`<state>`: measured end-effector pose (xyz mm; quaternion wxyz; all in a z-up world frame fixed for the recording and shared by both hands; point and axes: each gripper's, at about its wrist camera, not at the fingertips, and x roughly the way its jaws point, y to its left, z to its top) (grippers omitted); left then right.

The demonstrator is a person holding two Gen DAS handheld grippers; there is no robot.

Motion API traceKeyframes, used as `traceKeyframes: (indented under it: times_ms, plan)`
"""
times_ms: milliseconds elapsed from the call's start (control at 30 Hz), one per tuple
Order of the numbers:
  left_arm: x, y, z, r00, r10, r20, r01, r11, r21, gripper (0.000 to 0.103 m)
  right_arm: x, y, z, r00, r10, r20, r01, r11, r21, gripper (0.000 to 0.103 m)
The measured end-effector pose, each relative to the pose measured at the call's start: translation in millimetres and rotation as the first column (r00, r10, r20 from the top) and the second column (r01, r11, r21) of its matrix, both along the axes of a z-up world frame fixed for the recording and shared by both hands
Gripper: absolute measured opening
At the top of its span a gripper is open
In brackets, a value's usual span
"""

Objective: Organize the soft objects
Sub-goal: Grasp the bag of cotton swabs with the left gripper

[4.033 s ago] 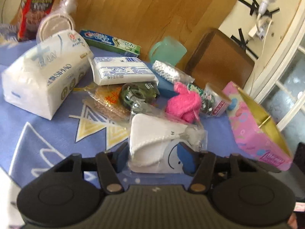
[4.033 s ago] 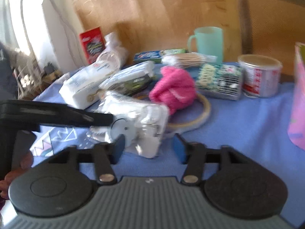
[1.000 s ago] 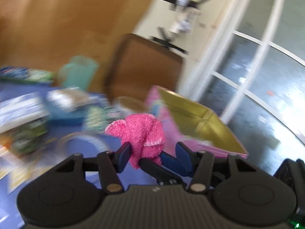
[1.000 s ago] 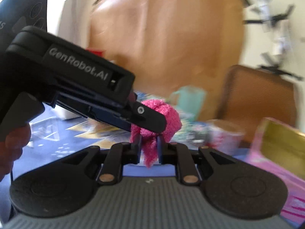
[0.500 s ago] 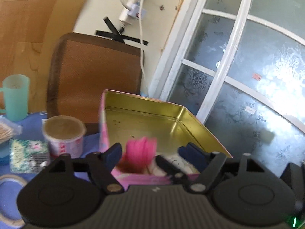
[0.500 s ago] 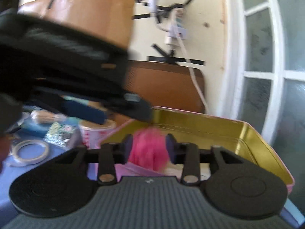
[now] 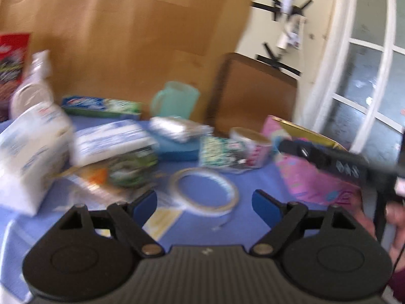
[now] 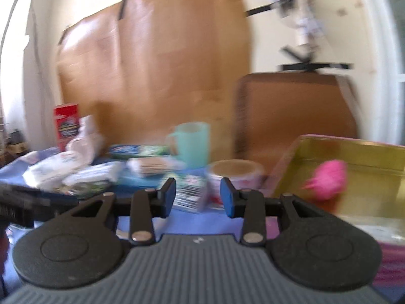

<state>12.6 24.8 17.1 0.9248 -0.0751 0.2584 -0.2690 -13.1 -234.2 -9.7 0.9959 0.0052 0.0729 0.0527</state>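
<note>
Pink knit ball in tin (grippers empty)

Left gripper: jaws spread wide, blue pads well apart, nothing between them, aimed level and forward. Right gripper: jaws parted by a narrower gap, blue fingertips empty, also level. Seen from the left wrist camera, right gripper's black body crossing at far right, a hand blurred at the edge beneath it.

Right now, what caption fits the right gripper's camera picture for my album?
Open right gripper faces the cluttered table; pink fuzzy ball sits inside the gold-lined tin.
</note>
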Motion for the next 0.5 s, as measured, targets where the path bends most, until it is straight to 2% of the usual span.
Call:
traceKeyframes:
  times_ms: [33,133,267,367,433,500]
  plan:
    - [1.3,5.9,-3.0,1.000,0.016,-0.008,-0.016,1.000,-0.017,0.085,10.6,11.2,3.5,1.000,0.029,-0.008,-0.029,0.999,-0.018,0.041]
    - [7.0,28.4,-4.0,0.999,0.045,-0.006,-0.046,0.988,-0.144,0.085,43.9,48.9,9.4,0.996,0.084,-0.017,-0.086,0.987,-0.133,0.041]
    - [12.5,51.5,-7.5,0.996,0.082,-0.036,-0.089,0.958,-0.272,0.085,89.7,90.7,7.6,0.989,0.132,-0.061,-0.144,0.935,-0.323,0.041]
    - [15.9,56.3,-8.4,0.995,0.084,-0.051,-0.095,0.946,-0.310,0.085,119.0,105.1,-1.5,0.989,0.108,-0.105,-0.143,0.895,-0.422,0.041]
    - [15.1,56.7,-8.9,0.996,0.075,-0.050,-0.087,0.945,-0.315,0.085,131.0,100.8,-5.7,0.987,0.084,-0.134,-0.135,0.891,-0.434,0.016]
    - [15.0,54.8,-9.0,0.997,0.065,-0.046,-0.076,0.947,-0.314,0.085,131.4,95.6,-9.4,0.988,0.059,-0.139,-0.113,0.898,-0.425,0.014]
